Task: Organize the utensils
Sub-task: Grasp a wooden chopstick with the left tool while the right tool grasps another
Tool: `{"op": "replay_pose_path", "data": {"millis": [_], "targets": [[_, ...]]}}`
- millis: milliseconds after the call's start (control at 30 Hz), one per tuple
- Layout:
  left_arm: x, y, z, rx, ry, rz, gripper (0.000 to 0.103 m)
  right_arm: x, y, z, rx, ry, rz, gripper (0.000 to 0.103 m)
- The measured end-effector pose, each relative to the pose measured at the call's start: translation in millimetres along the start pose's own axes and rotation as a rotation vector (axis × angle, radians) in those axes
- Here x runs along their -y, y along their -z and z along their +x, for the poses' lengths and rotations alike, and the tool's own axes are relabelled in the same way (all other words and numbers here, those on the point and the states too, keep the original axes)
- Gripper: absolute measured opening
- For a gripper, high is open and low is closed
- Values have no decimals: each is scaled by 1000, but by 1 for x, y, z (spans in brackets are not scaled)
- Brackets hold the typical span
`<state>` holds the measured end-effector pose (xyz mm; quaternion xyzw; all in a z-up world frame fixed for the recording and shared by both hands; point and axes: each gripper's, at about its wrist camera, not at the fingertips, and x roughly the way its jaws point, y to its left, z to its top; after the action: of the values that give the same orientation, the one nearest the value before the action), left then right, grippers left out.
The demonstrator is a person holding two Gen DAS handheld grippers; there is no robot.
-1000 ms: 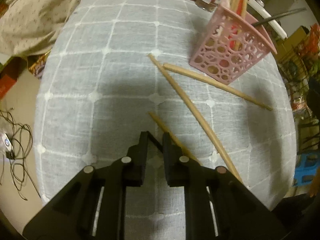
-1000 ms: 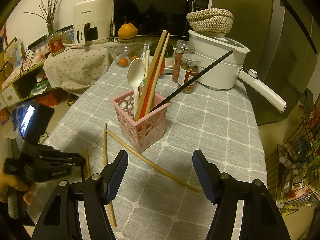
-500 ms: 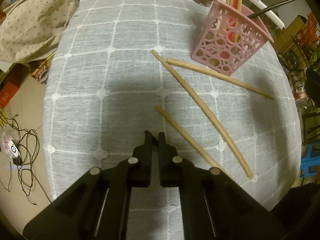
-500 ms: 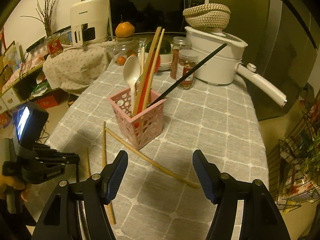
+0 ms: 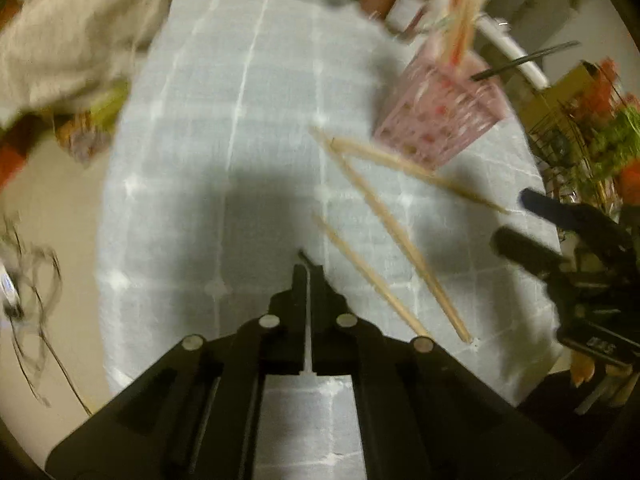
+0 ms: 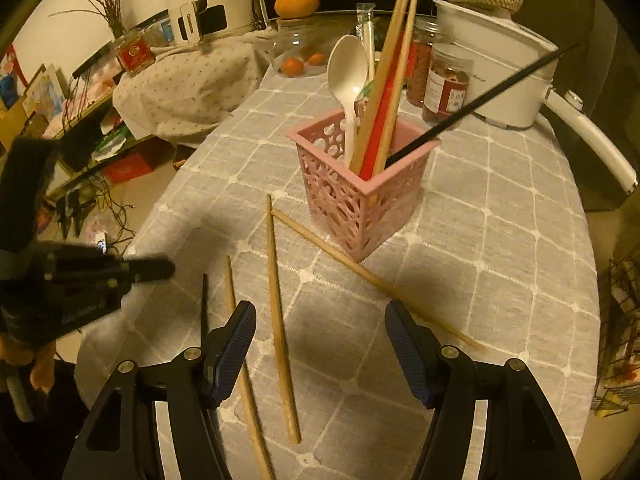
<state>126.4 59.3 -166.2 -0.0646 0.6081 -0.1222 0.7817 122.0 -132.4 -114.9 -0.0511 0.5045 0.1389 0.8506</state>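
Note:
A pink perforated holder point(image 6: 362, 184) point(image 5: 438, 120) stands on the grey checked tablecloth point(image 6: 500, 240) with a white spoon point(image 6: 348, 76), wooden chopsticks, a red one and a black chopstick point(image 6: 484, 100) in it. Three wooden chopsticks point(image 6: 280, 320) point(image 6: 376, 280) point(image 6: 244, 360) lie loose on the cloth in front of it. A black chopstick point(image 6: 204, 304) lies at the left. My left gripper point(image 5: 307, 270) is shut, with a thin dark tip showing at its fingertips; it also shows in the right wrist view point(image 6: 152, 270). My right gripper point(image 6: 320, 344) is wide open over the loose chopsticks; it also shows in the left wrist view point(image 5: 520, 220).
Jars point(image 6: 446, 84), a white pot point(image 6: 508, 76) with a long handle and an orange point(image 6: 296, 2) stand at the table's far end. A cloth-covered shelf point(image 6: 184, 84) is at the left. A wire rack point(image 6: 624, 320) is off the right edge.
My left gripper closed fully and swung; its view is blurred. My right gripper moved lower and nearer to the loose chopsticks, still open.

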Motion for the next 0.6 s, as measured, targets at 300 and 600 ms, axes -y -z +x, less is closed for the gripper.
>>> {"op": "replay_pose_path", "data": {"millis": [300,600], "targets": [[8,-6,22,-55,-10,-99,34,11,2,2,-7,26,19,68],[48,1,29,8,-214,44,27,24,8,-5,-5,46,25,68]]}}
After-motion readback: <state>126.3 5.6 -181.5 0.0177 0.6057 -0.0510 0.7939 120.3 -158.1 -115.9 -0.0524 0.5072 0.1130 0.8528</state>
